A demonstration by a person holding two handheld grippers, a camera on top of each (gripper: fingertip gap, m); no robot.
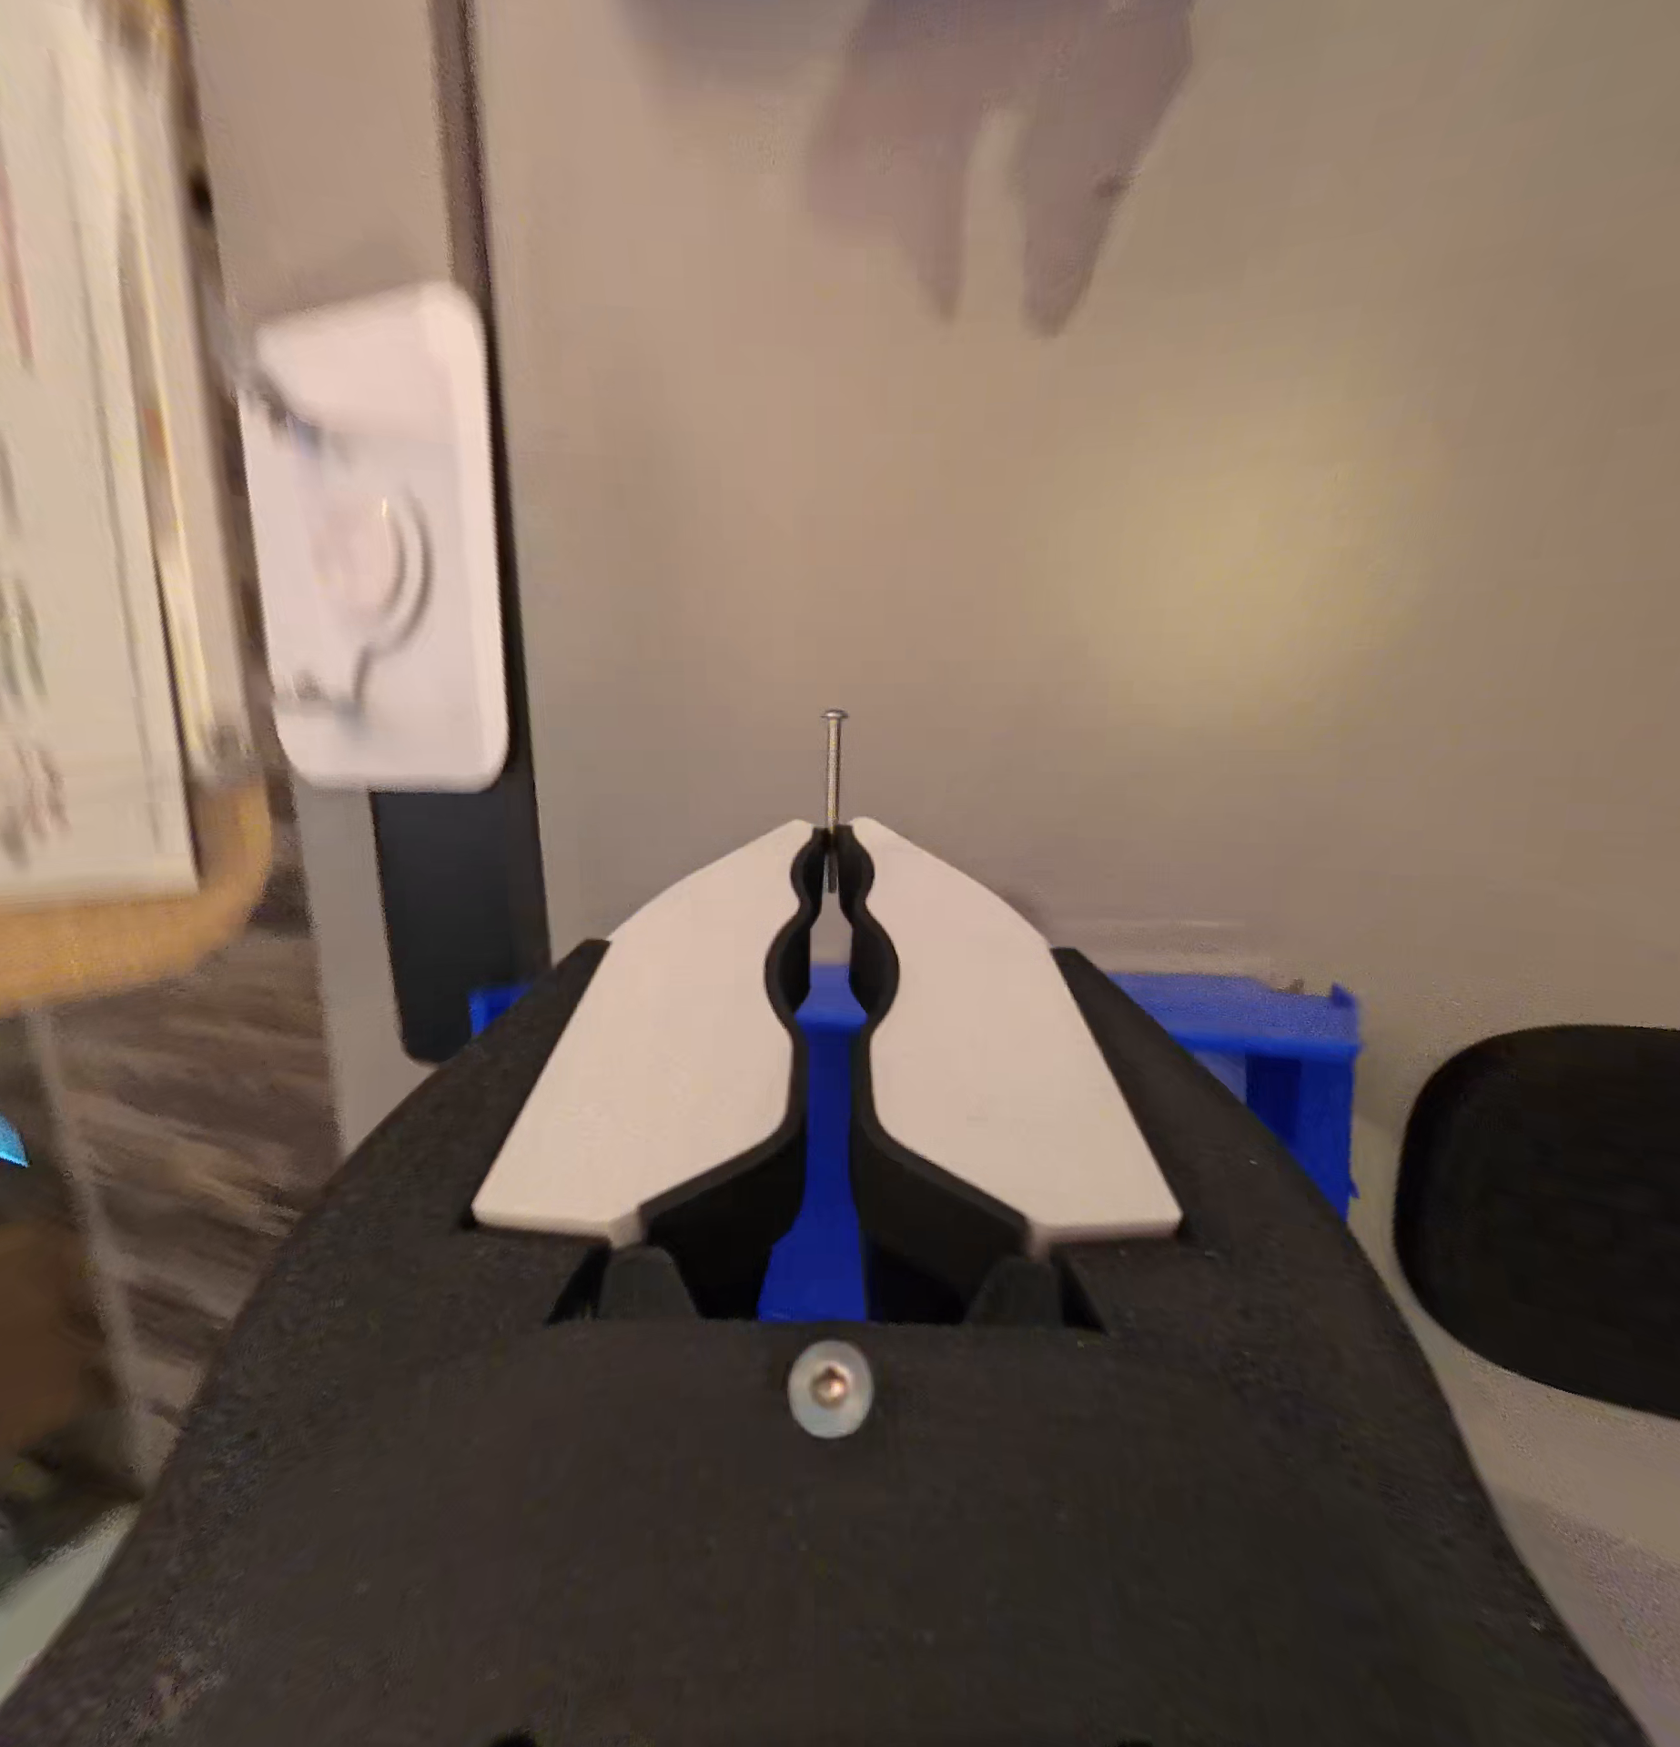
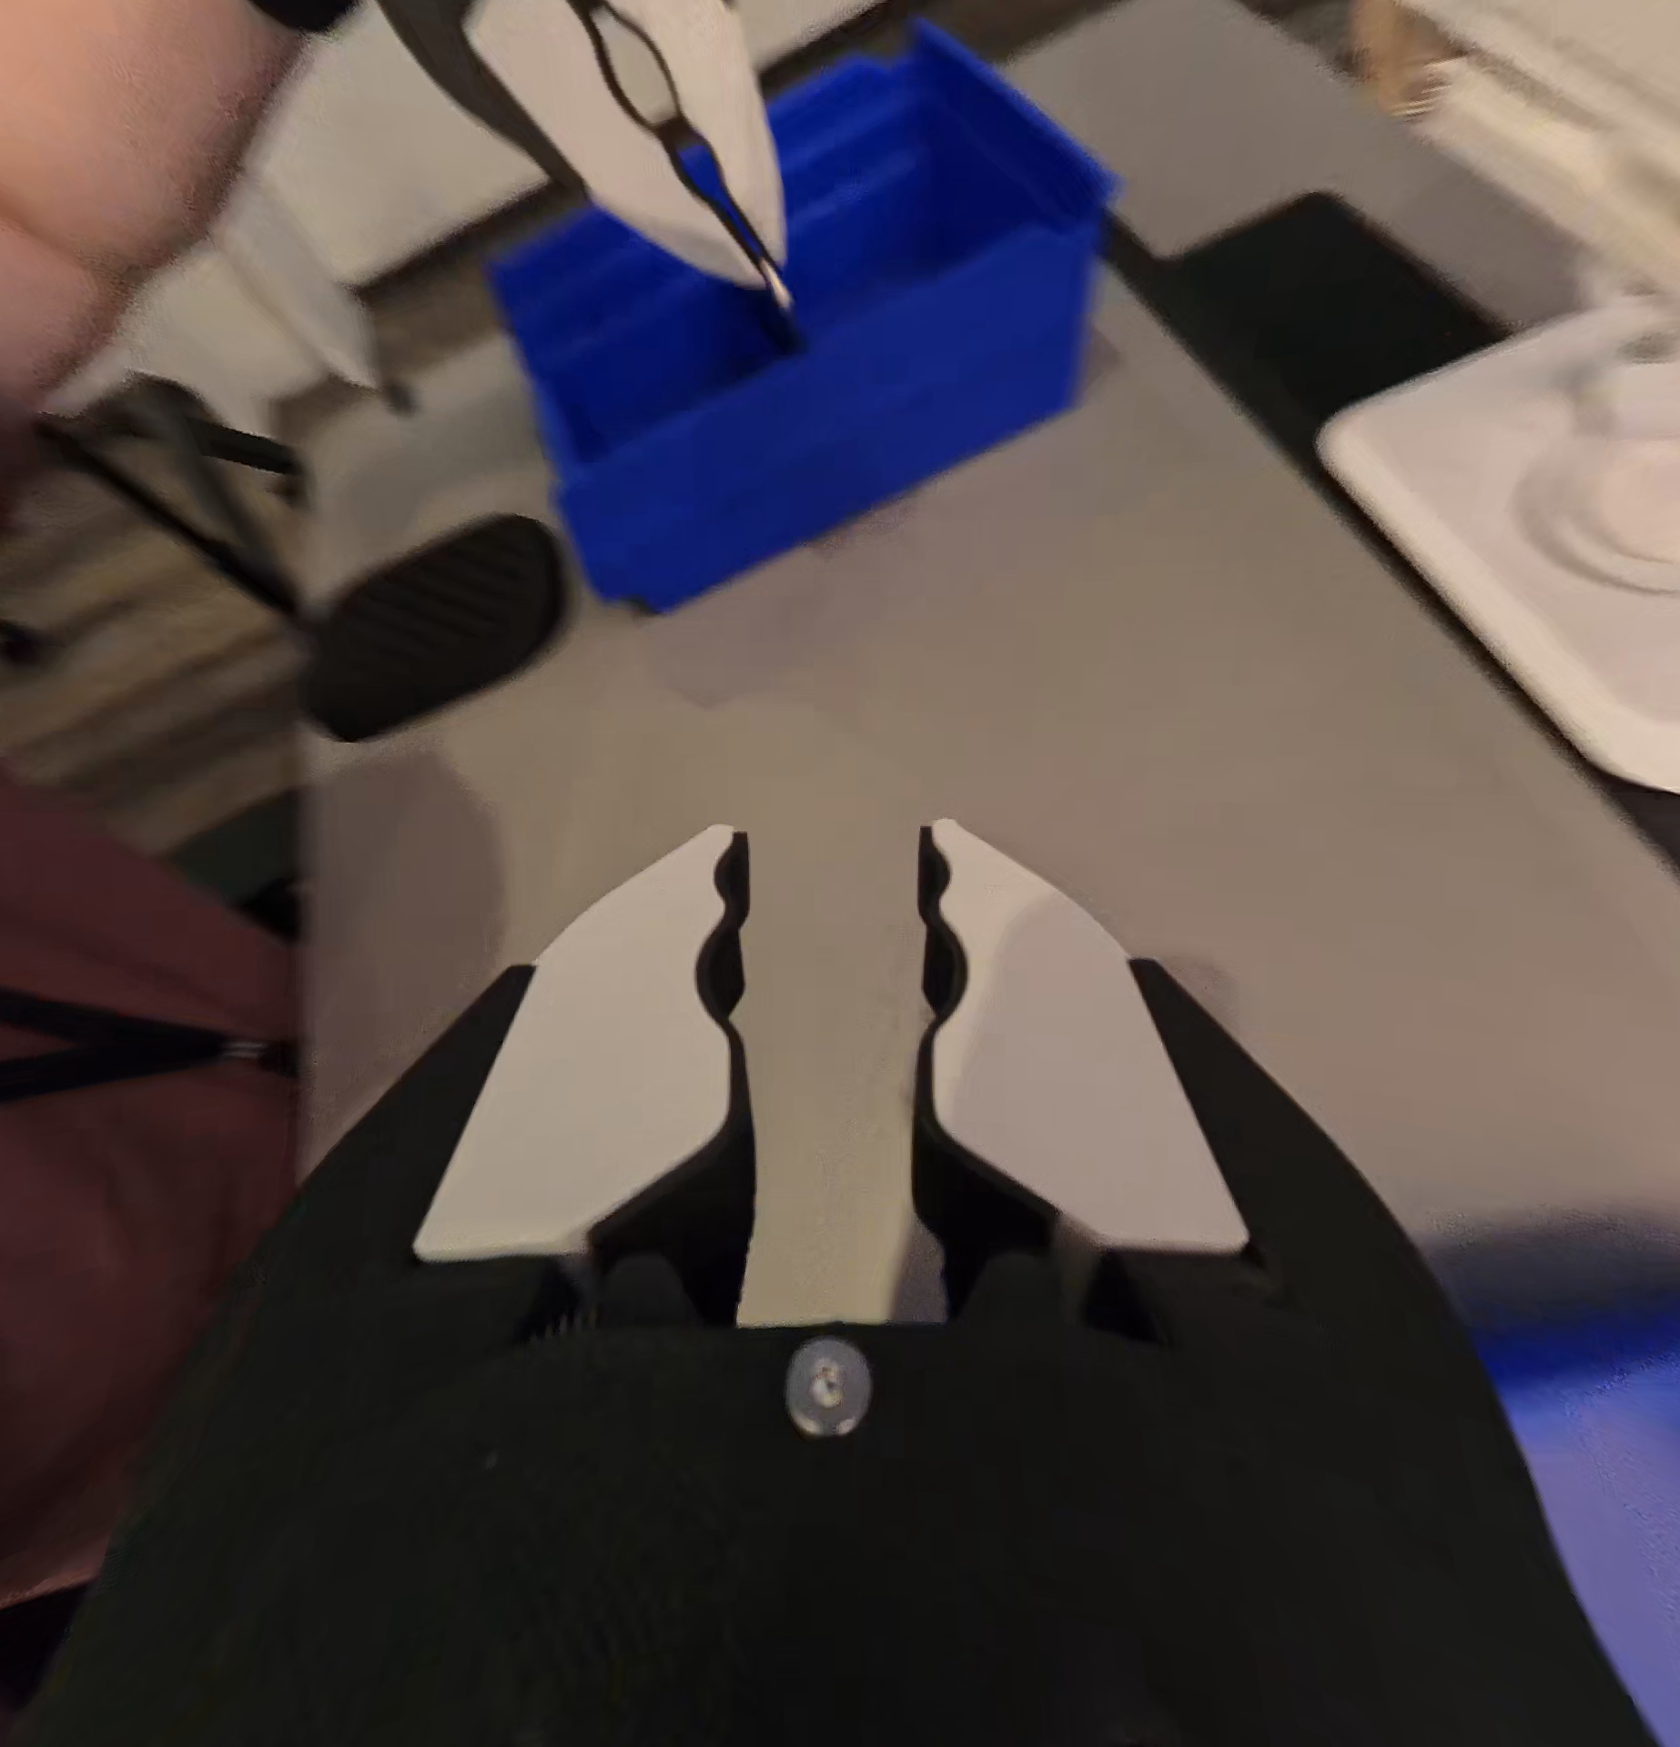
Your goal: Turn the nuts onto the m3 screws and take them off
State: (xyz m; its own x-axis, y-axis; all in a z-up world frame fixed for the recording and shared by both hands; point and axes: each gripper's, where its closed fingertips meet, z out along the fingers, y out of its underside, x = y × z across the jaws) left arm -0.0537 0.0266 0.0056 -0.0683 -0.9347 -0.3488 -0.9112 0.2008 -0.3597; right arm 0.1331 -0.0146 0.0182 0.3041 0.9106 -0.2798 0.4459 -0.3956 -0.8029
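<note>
Pinching a screw (image 1: 833, 770), left hand-held gripper (image 1: 833, 832) (right hand-held gripper (image 2: 833, 837) spread).

Grey table (image 2: 1054, 756): blue bin (image 2: 817, 492), perhaps a tray (image 2: 1498, 567)

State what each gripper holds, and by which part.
Left gripper pinches the screw by its lower shank, head outward. Right gripper is open, holding nothing.

My right gripper (image 2: 833, 841) hangs over the grey table (image 2: 1054, 709) with its jaws apart and nothing between them. Ahead and slightly left, the left gripper (image 2: 770, 274) pinches a thin screw (image 2: 781, 307) above the blue bin (image 2: 817, 444).
</note>
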